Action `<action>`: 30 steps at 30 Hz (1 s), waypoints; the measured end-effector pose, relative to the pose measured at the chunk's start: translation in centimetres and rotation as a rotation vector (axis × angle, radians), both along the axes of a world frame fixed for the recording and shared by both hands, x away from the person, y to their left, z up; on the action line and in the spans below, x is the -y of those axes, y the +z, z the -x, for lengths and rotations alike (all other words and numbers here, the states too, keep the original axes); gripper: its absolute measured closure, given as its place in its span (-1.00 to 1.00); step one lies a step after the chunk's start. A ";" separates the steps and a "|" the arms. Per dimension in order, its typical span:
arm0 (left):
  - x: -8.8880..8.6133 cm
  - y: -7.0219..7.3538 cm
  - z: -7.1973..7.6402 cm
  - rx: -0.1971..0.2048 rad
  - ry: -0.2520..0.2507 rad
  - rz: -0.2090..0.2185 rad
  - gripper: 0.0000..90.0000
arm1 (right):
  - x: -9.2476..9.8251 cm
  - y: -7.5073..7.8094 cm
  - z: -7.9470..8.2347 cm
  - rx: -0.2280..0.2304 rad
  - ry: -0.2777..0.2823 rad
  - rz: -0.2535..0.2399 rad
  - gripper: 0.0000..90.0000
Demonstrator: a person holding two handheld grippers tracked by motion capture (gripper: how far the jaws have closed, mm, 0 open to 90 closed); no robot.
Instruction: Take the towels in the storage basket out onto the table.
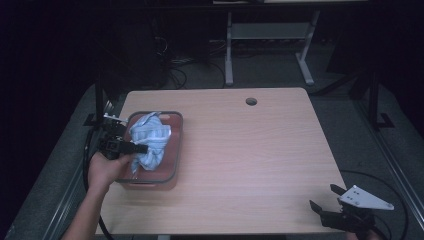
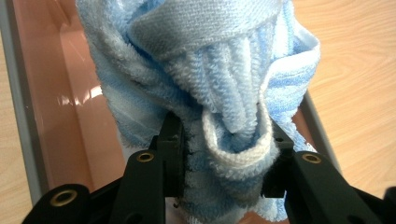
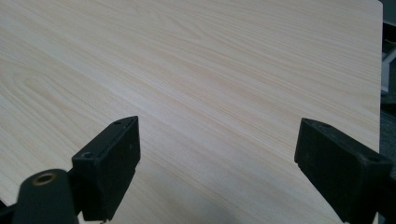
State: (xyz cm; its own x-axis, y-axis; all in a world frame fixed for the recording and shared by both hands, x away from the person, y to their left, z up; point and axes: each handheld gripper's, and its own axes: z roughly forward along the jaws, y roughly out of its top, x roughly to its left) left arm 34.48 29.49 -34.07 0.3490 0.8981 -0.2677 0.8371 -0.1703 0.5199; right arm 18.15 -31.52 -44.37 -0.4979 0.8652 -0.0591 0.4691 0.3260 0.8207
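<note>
Nearest the person, at the table's near right corner, the right gripper (image 1: 324,196) rests low over the bare wooden table (image 1: 250,160), its grey three-cornered plate on top and a cable trailing off behind it; in the right gripper view its two black jaws stand wide apart with nothing but pale wood grain between them. At the near left, a forearm and hand (image 1: 106,169) come in from the bottom edge and carry the left gripper (image 1: 134,148), which points toward the middle of the table across the left rim of a bin. The left gripper view shows its jaws clamped on a bunched light-blue towel (image 2: 210,93) (white stripes run through the terry pile), the pads pressing into a thick fold from either side, so that the jaws close only as far as the cloth allows. The towel rises as a crumpled mass above the jaws, and in the high view it (image 1: 150,137) sits over the shallow pink bin (image 1: 172,150), a grey-rimmed rectangular container standing on the left part of the table; whether its lower folds touch the bin floor cannot be told. Farther off, a round cable hole (image 1: 251,101) pierces the table near its far edge, and beyond that the legs of a grey desk frame (image 1: 229,55) stand on the dark floor.
</note>
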 end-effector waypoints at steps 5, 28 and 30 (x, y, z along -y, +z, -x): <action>-0.4 0.7 0.1 0.010 0.005 0.011 0.34 | -0.1 -0.1 -0.1 -0.012 -0.004 -0.004 -0.70; 0.2 3.9 0.5 0.046 -0.029 0.031 0.34 | 0.0 -0.2 -0.2 -0.013 -0.013 -0.002 -0.70; 0.2 4.1 0.5 0.047 -0.029 0.035 0.34 | 0.0 -0.2 -0.2 -0.015 -0.016 -0.005 -0.70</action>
State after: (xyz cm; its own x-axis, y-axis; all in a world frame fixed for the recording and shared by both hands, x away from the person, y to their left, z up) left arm 33.96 29.27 -29.97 0.3879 0.8777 -0.2815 0.8064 -0.1753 0.5648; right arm 18.35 -31.54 -44.62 -0.4846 0.8735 -0.0469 0.4870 0.3139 0.8150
